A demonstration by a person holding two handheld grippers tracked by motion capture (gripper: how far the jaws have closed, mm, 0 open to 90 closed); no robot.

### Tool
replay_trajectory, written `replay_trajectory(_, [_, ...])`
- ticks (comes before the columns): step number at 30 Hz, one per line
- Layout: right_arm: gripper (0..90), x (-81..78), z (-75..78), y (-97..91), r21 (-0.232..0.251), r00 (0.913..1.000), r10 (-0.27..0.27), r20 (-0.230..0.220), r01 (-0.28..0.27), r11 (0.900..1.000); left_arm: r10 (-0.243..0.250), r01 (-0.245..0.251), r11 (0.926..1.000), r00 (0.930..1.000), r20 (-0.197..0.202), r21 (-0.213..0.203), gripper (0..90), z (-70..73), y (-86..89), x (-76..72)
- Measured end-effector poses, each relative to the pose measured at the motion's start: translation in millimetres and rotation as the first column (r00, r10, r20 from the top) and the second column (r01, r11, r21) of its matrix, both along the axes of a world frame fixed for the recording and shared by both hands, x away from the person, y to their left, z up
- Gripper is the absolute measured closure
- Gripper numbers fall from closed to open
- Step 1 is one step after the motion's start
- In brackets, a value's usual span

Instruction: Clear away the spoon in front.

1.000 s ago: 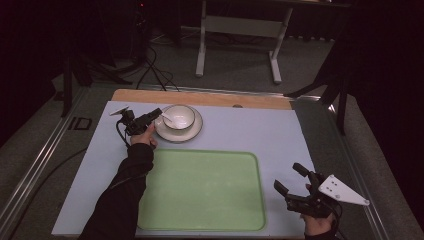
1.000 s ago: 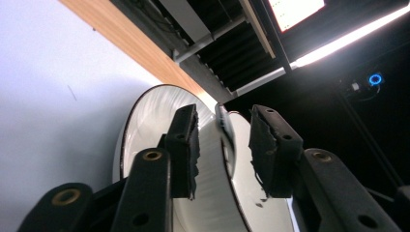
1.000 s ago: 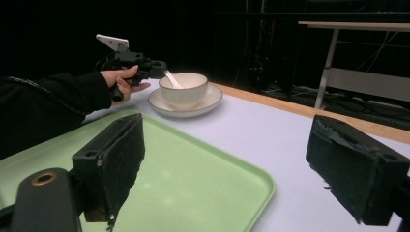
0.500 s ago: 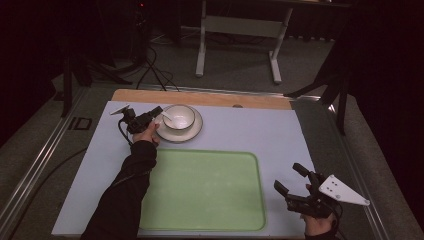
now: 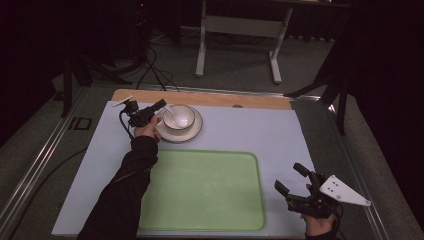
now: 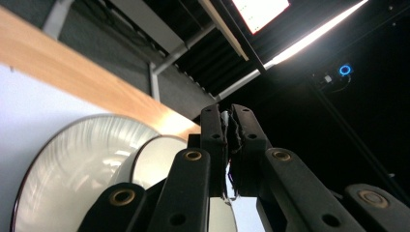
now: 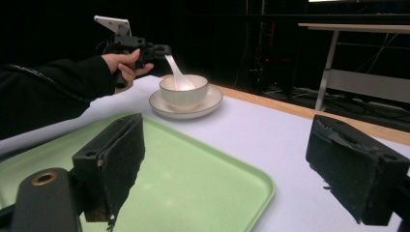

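Pale table (image 5: 240,130), green tray (image 5: 200,190) in front, bowl (image 5: 179,117) on plate (image 5: 195,131) behind.
Right gripper (image 5: 295,186) rests released nearby; farther off, left gripper (image 5: 156,108) clenches a spoon (image 7: 177,73) whose tip sits in the bowl; lifting straight up would likely avoid tipping it.

Bowl (image 5: 178,118) on plate (image 5: 192,134), behind the tray (image 5: 200,190).

Sleeve (image 5: 125,190): black, long, reaching the wrist behind the left gripper (image 5: 161,105).
Jaws: matte black bars with brass-coloured rivets and worn pads.
Right gripper (image 5: 291,179): black; grey three-cornered plate (image 5: 341,190) on top, dotted with small holes.
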State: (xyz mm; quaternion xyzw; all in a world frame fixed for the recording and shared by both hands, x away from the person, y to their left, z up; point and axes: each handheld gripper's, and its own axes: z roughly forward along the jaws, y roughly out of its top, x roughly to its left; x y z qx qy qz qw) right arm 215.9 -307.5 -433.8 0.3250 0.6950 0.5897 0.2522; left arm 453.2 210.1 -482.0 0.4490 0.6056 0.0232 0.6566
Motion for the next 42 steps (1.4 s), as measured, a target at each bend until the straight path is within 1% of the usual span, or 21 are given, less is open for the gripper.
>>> replay_trajectory(1, [13.6,0.0,0.0,0.2,-0.001,1.0000,0.000,0.000,0.000,1.0000,0.003,-0.003,0.9999,1.0000,0.003,0.011,85.7,3.8,-0.1,-0.3])
replay_trajectory(3, [13.6,-0.2,0.1,0.6,-0.001,1.0000,0.001,0.000,-0.001,1.0000,-0.009,0.008,0.9999,0.9999,0.012,0.011,85.7,10.2,0.9,-0.1])
replay_trajectory(4, [13.6,-0.3,0.2,0.7,-0.001,1.0000,0.001,0.001,-0.001,1.0000,-0.009,0.009,0.9998,0.9999,0.014,0.019,85.7,13.8,0.9,-0.5])
replay_trajectory(8, [13.6,-0.6,0.5,0.4,-0.001,1.0000,-0.003,0.002,0.003,1.0000,-0.021,0.020,0.9993,0.9992,0.035,0.031,85.8,28.1,3.3,-2.9])
replay_trajectory(11, [13.6,-0.2,0.2,0.1,-0.001,1.0000,-0.007,0.001,0.007,1.0000,-0.028,0.026,0.9986,0.9989,0.038,0.047,85.8,38.1,5.1,-5.4])
replay_trajectory(13, [13.6,0.0,0.0,0.3,-0.011,0.9999,-0.013,0.004,0.013,0.9999,-0.032,0.031,0.9981,0.9993,0.022,0.053,85.7,44.2,6.9,-7.4])
replay_trajectory(18, [13.5,0.2,0.1,0.6,-0.009,0.9999,-0.011,0.005,0.011,0.9999,-0.059,0.057,0.9963,0.9978,0.030,0.065,85.8,59.5,14.0,-14.3])
replay_trajectory(20, [13.5,0.4,-0.1,0.8,-0.011,0.9999,-0.012,0.001,0.012,0.9999,-0.077,0.074,0.9947,0.9966,0.030,0.071,85.8,66.3,16.3,-17.0])
replay_trajectory(23, [13.5,0.7,-0.2,1.2,-0.014,0.9999,-0.014,0.001,0.014,0.9998,-0.100,0.098,0.9910,0.9948,0.021,0.092,85.8,76.8,18.2,-22.3])
replay_trajectory(26, [13.5,1.0,0.1,0.9,-0.014,0.9999,-0.017,0.004,0.017,0.9998,-0.138,0.133,0.9849,0.9900,0.033,0.111,85.9,87.0,19.7,-29.6])
replay_trajectory(28, [13.5,1.0,0.3,0.6,-0.011,0.9998,-0.019,0.007,0.019,0.9998,-0.154,0.149,0.9818,0.9876,0.031,0.117,85.9,91.9,20.6,-33.7])
replay_trajectory(34, [13.6,1.5,0.5,1.5,-0.013,0.9997,-0.023,0.009,0.023,0.9997,-0.228,0.222,0.9627,0.9734,0.023,0.155,85.9,107.6,20.5,-48.4])
replay_trajectory(36, [13.6,1.7,0.6,1.7,-0.014,0.9997,-0.022,0.011,0.022,0.9997,-0.255,0.248,0.9550,0.9667,0.024,0.163,85.9,111.9,19.1,-53.5])
replay_trajectory(37, [13.6,1.7,0.6,1.7,-0.015,0.9997,-0.022,0.011,0.022,0.9997,-0.275,0.268,0.9488,0.9613,0.021,0.168,85.9,114.3,17.7,-56.3])
replay_trajectory(38, [13.6,1.7,0.6,1.6,-0.013,0.9997,-0.022,0.011,0.022,0.9997,-0.287,0.279,0.9443,0.9577,0.021,0.174,85.9,115.7,16.9,-58.0])
replay_trajectory(39, [13.5,1.7,0.6,1.6,-0.013,0.9997,-0.022,0.011,0.022,0.9997,-0.297,0.289,0.9409,0.9548,0.020,0.177,86.0,117.3,15.6,-60.7])
replay_trajectory(40, [13.5,1.7,0.6,1.6,-0.013,0.9997,-0.022,0.011,0.022,0.9997,-0.297,0.289,0.9409,0.9548,0.020,0.177,85.9,117.3,15.6,-60.7])
replay_trajectory(41, [13.5,1.5,0.6,1.6,-0.016,0.9997,-0.022,0.012,0.022,0.9996,-0.336,0.327,0.9243,0.9418,0.012,0.197,85.9,121.3,11.4,-66.8])
replay_trajectory(42, [13.5,1.5,0.6,1.5,-0.015,0.9997,-0.022,0.011,0.022,0.9996,-0.350,0.341,0.9183,0.9366,0.011,0.201,85.9,122.1,10.4,-68.3])
